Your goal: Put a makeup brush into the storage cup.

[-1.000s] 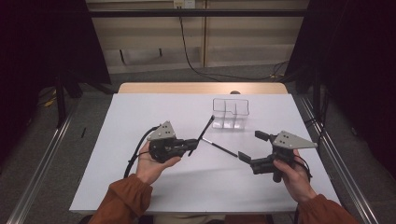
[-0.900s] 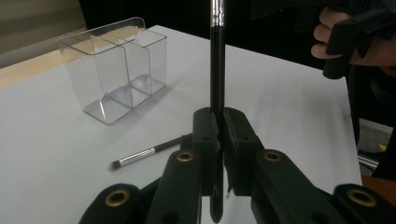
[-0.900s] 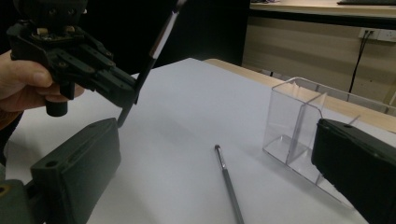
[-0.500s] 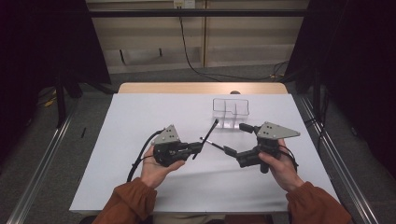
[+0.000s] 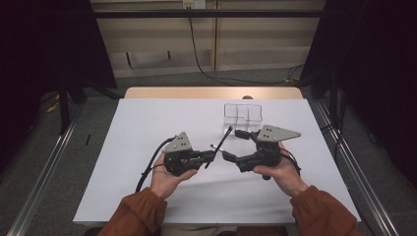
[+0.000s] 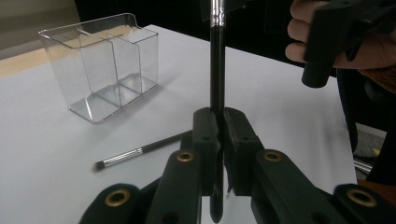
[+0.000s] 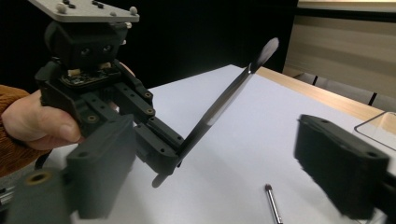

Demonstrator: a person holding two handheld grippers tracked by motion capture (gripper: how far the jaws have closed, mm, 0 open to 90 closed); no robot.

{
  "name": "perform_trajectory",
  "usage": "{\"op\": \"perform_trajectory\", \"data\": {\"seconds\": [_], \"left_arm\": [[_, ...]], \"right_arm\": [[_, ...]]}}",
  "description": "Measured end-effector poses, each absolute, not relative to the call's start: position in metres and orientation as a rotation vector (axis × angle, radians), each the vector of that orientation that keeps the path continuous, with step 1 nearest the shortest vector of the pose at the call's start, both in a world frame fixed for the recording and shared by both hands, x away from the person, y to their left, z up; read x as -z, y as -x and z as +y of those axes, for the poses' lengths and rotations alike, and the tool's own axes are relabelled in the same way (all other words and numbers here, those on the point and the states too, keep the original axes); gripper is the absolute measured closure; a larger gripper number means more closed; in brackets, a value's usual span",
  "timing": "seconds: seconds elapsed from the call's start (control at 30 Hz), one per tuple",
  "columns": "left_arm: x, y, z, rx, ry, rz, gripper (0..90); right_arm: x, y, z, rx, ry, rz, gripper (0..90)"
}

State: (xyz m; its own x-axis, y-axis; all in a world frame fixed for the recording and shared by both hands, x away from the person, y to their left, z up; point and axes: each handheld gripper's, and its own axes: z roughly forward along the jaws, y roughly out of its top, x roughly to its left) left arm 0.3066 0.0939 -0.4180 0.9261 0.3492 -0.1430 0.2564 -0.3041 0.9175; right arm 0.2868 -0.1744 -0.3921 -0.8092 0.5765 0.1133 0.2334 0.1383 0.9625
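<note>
My left gripper is shut on the lower shaft of a black makeup brush. The brush slants up with its bristles at the top. My right gripper faces it from the right, open. Its jaws have just been closing a little; they stand on either side of the brush's shaft and do not touch it. A second brush with a silver ferrule lies flat on the white table.
A clear plastic organizer with upright compartments stands behind the grippers, toward the table's far edge. Black cables trail from both grippers. Dark floor and metal rails run along both sides of the table.
My right gripper has moved left to the held brush, and its jaws now flank the shaft. The left gripper keeps its grip and has hardly shifted.
</note>
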Motion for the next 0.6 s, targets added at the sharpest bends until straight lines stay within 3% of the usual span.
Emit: {"op": "perform_trajectory", "data": {"seconds": [0.3,0.5,0.6], "left_arm": [[0.419,-0.307,0.093,-0.098,-1.906,0.438,84.3],[0.420,-0.307,0.093,-0.095,-1.913,0.436,84.3],[0.420,-0.306,0.092,-0.084,-1.908,0.430,84.3]], "right_arm": [[0.394,-0.295,-0.169,-1.724,-0.806,2.179,25.9],[0.396,-0.300,-0.168,-1.762,-0.807,2.200,44.3],[0.398,-0.301,-0.168,-1.776,-0.813,2.231,48.2]]}}
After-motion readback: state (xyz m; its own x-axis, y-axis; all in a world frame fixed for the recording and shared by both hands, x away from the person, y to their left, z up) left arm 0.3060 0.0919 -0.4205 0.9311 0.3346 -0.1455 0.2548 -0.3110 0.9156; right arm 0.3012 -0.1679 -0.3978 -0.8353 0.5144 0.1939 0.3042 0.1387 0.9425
